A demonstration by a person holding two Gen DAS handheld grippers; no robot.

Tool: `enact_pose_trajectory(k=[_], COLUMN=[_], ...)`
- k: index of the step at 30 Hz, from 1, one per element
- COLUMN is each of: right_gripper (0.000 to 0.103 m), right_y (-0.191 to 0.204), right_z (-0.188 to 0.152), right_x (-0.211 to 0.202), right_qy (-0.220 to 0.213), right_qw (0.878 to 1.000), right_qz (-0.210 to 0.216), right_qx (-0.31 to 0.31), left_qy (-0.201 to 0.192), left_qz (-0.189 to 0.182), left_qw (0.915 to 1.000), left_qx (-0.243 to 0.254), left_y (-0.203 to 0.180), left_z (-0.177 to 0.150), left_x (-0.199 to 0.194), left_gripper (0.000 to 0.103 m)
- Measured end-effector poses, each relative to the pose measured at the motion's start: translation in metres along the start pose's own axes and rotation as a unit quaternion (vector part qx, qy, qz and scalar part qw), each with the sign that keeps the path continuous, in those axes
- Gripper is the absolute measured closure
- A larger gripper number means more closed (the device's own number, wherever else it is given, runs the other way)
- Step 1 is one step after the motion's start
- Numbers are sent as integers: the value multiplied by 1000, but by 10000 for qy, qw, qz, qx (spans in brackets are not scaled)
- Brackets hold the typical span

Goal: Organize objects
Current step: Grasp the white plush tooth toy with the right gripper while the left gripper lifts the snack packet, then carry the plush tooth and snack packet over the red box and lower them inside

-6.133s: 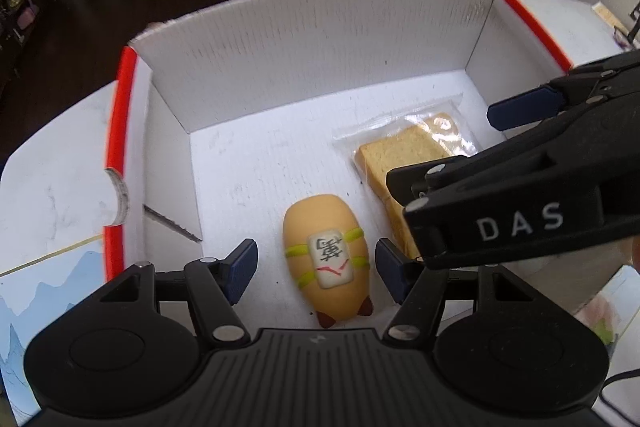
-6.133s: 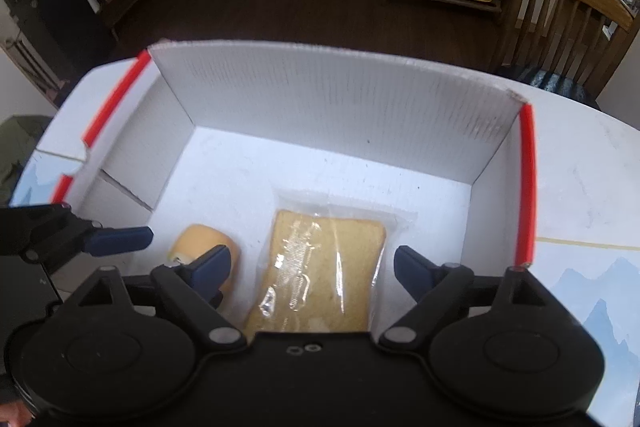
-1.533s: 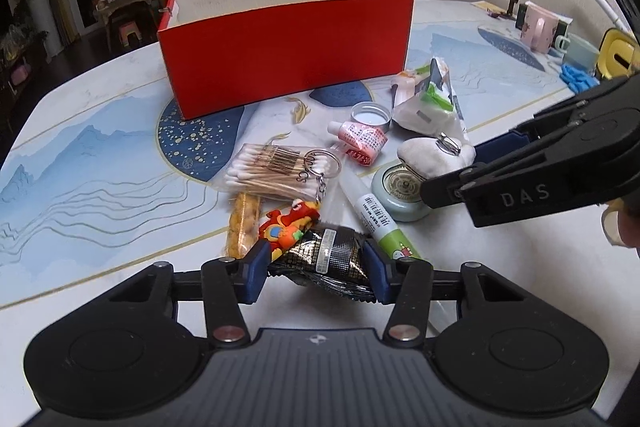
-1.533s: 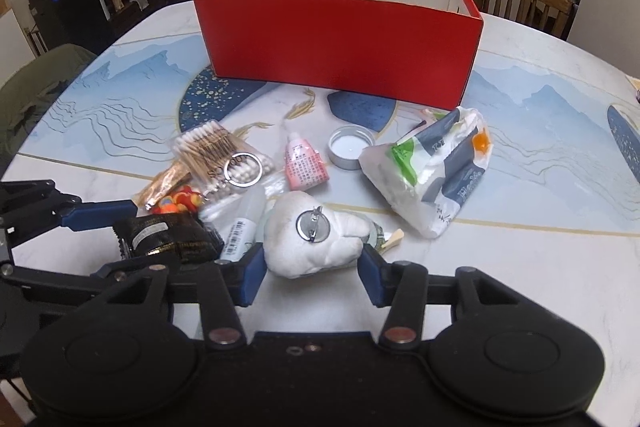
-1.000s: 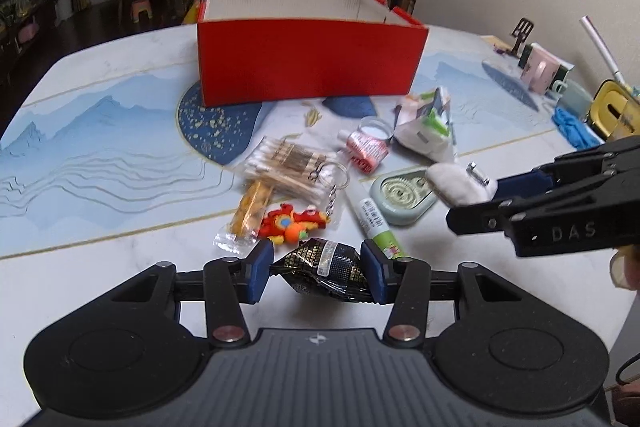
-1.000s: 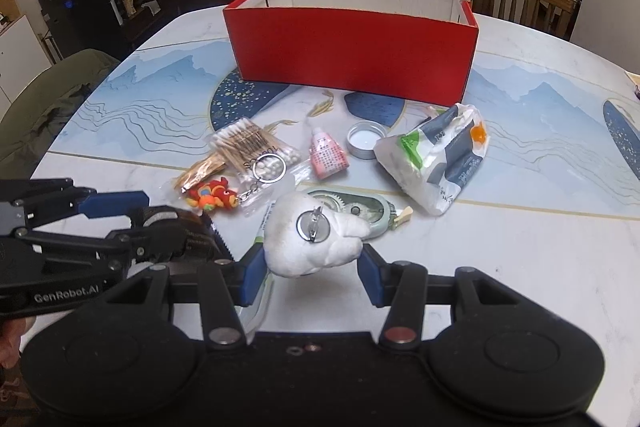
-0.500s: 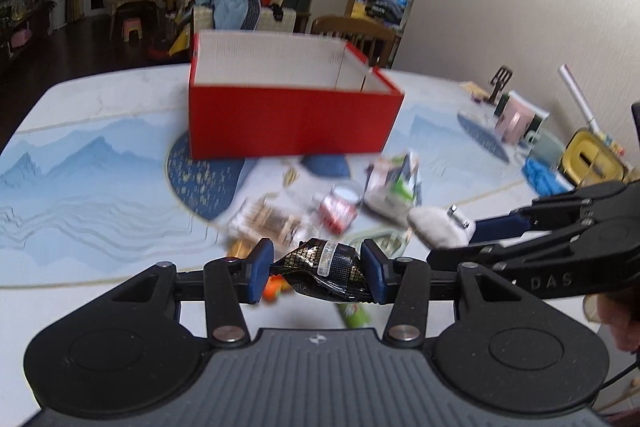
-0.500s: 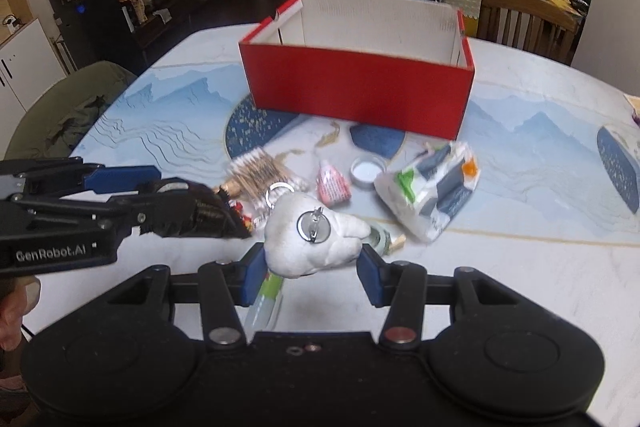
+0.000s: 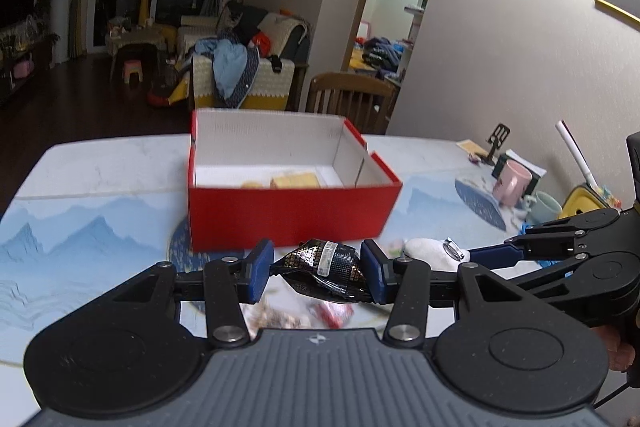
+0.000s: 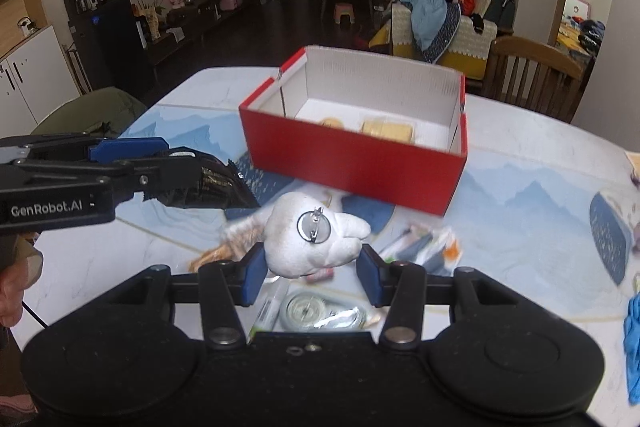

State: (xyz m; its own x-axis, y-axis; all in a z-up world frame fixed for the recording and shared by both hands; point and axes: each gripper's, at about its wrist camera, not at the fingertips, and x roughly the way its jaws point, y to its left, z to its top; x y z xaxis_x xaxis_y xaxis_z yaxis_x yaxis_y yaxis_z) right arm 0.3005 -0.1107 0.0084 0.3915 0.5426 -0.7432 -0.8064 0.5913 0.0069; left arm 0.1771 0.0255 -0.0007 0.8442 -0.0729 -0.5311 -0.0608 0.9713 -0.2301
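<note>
My left gripper (image 9: pixel 318 271) is shut on a black foil packet (image 9: pixel 326 269) and holds it above the table. My right gripper (image 10: pixel 310 267) is shut on a white plush pouch with a metal ring (image 10: pixel 314 241), also lifted. Ahead of both stands the open red box (image 9: pixel 292 209) (image 10: pixel 356 163) with white inner walls. A wrapped slice of bread (image 10: pixel 387 130) and a tan toy (image 10: pixel 332 123) lie in it. From the right wrist view, the left gripper (image 10: pixel 200 177) with the black packet (image 10: pixel 218 187) hangs at the left, short of the box. The right gripper (image 9: pixel 452 254) shows at the right in the left wrist view.
Loose items lie on the blue-patterned table (image 10: pixel 520 219) below the grippers: a round tape dispenser (image 10: pixel 308 313), a bagged bundle (image 10: pixel 424 247), an orange snack stick (image 10: pixel 216 253). A pink mug (image 9: pixel 512 183) and a teal mug (image 9: pixel 542 207) stand at the right. A wooden chair (image 10: pixel 532 75) is behind the box.
Both grippers have risen with their loads, so the table items have dropped low in view and the inside of the red box now shows. Neither grip has changed.
</note>
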Motion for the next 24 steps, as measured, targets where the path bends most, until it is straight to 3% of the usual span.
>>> enact_pose_trajectory(k=[6,8,12,16,24], right_gripper=[56,56,56,56,55], right_y=[-16,-21,-30,-38,-52], right_z=[22,30,42,48,44], right_x=[3,6,16,24,36], right_qy=[-142,-171,-200,-192,-24], right_qw=[9999,9998,9997,9998,10000], right_qz=[-68,-74,-111,-100,-61], right_qx=[1,13,-26,-34,-33], left_qy=[-186,-214,-207,45,725], left_qz=[101,124,228,201,319], left_qw=[9997,9996,9994,9997,9967], left_qx=[108,124,164,154,151], left_y=[2,3,8,21,36], left_z=[23,31,43,45,19], left_x=[14,20,37,57,81], left_gripper=[56,73,73,73,70])
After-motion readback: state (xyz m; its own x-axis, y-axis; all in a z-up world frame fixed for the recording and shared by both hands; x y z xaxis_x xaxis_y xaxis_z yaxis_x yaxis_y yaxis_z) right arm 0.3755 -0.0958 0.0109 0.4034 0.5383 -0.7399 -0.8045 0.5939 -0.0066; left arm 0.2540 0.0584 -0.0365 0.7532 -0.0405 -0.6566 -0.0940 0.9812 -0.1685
